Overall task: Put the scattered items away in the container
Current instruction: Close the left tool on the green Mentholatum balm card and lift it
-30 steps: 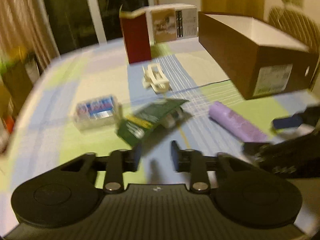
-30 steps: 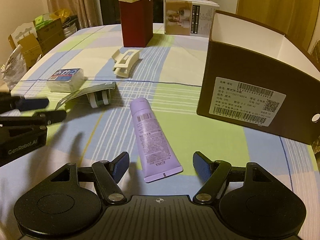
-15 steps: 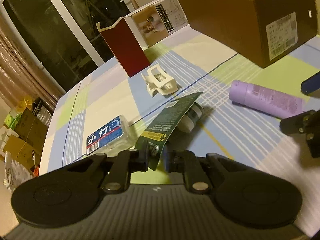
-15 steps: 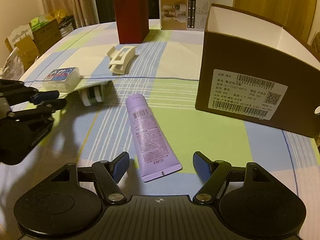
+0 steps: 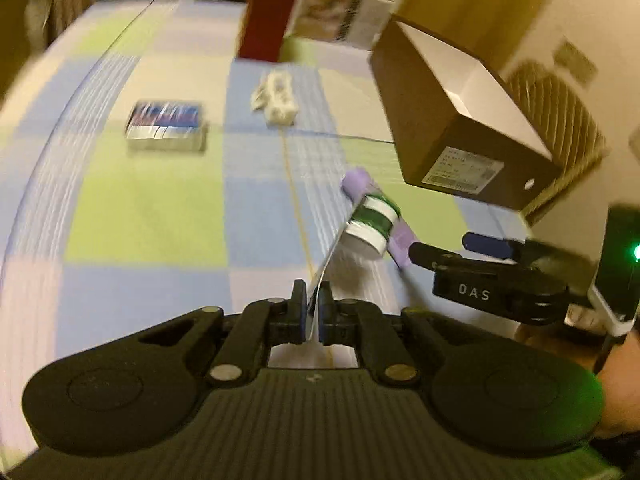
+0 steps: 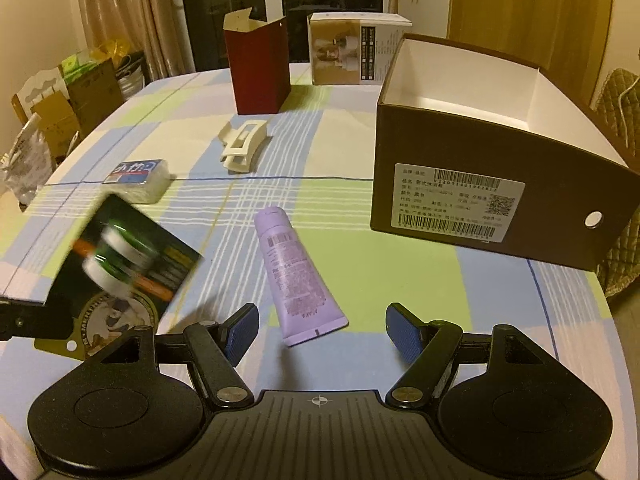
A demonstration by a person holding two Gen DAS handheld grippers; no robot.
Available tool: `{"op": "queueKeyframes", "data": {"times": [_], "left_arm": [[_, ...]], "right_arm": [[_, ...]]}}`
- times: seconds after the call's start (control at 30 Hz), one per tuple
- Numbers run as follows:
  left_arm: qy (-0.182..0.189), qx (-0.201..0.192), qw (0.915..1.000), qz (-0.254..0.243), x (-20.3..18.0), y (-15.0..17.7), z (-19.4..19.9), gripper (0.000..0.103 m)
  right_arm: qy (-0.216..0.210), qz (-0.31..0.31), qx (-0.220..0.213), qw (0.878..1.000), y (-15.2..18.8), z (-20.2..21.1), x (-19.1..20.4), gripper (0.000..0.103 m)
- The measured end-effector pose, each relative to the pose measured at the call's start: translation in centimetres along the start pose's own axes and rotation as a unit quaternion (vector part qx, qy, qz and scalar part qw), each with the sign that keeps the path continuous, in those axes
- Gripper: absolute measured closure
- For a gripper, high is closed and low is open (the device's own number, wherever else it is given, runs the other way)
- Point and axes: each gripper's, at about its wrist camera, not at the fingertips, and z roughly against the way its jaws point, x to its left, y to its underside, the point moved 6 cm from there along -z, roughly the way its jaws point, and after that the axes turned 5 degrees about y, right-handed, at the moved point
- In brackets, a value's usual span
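Observation:
My left gripper (image 5: 314,312) is shut on the edge of a dark green card pack (image 6: 132,256) with green-and-white tape rolls (image 5: 372,224) on it, and holds it in the air above the tablecloth. My right gripper (image 6: 320,332) is open and empty, its fingers either side of the flat end of a purple tube (image 6: 294,272) that lies on the cloth. The open brown box (image 6: 492,184) with a white inside stands to the right. A cream hair claw (image 6: 244,144) and a blue tissue pack (image 6: 138,176) lie farther back.
A dark red open carton (image 6: 258,68) and a white printed box (image 6: 352,50) stand at the far side of the table. Cardboard boxes and bags (image 6: 60,108) are beyond the left table edge. A quilted chair back (image 6: 620,100) is behind the brown box.
My left gripper closed on the green card pack, lifted it off the cloth and swung it right toward the purple tube. The right gripper stayed open over the tube's end.

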Motion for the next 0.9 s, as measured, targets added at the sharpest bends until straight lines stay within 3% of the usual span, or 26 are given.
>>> {"op": "queueKeyframes", "data": {"times": [0.1, 0.2, 0.27, 0.4, 0.53, 0.73, 0.9], "left_arm": [[-0.024, 0.007, 0.9992, 0.030, 1.9, 0.8, 0.3, 0.101], [-0.050, 0.009, 0.9978, 0.042, 3.4, 0.9, 0.5, 0.094], [-0.063, 0.005, 0.9975, 0.033, 3.8, 0.9, 0.7, 0.082], [-0.085, 0.001, 0.9964, 0.001, 4.2, 0.7, 0.6, 0.074], [-0.105, 0.001, 0.9945, -0.005, 6.1, 0.1, -0.4, 0.073], [-0.102, 0.021, 0.9944, -0.017, 7.6, -1.3, -3.0, 0.071], [-0.037, 0.032, 0.9986, -0.021, 5.5, -0.6, -4.4, 0.071]], "right_arm": [[0.001, 0.001, 0.001, 1.000, 0.2, 0.2, 0.2, 0.027], [0.001, 0.001, 0.003, 1.000, 0.4, 0.0, 0.3, 0.027], [0.001, 0.002, 0.004, 1.000, 0.5, -0.2, 0.4, 0.027], [-0.001, 0.000, 0.010, 1.000, 0.8, -0.7, 0.6, 0.027], [-0.003, 0.000, 0.006, 1.000, 0.8, -1.0, 0.8, 0.027], [0.002, -0.011, 0.008, 1.000, 0.7, -1.5, 0.4, 0.027], [0.007, -0.024, 0.007, 1.000, 0.6, -1.8, -0.1, 0.027]]}}
